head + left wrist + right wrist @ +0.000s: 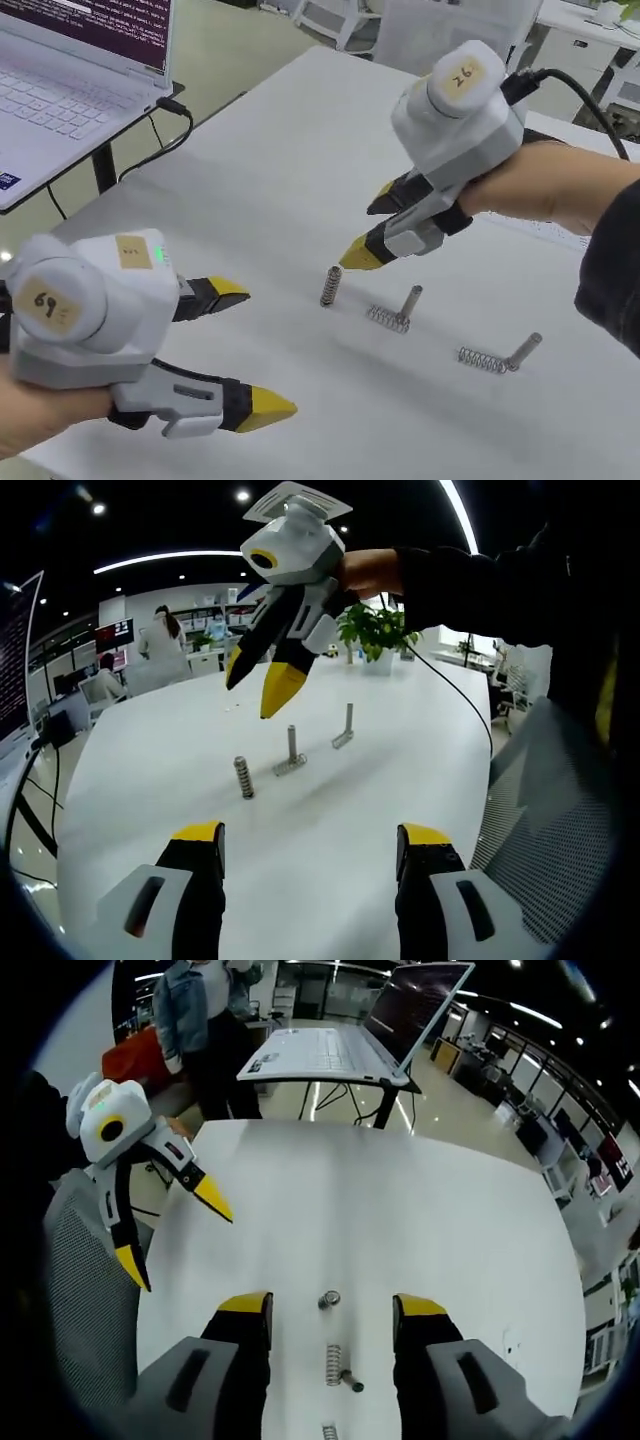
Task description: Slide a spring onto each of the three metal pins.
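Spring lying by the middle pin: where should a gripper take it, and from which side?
Probably mid-length on the spring, coming down from above with jaws across its coils: it lies flat on the table, one end by the pin.

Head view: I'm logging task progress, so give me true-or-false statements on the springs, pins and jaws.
1. Two bare pins each have one of the springs lying beside them. True.
2. The third spring lies flat too. False: it stands upright, already mounted.
3. The right gripper grips a spring. False: its jaws are open and empty.
4. The left gripper has its jaws open. True.
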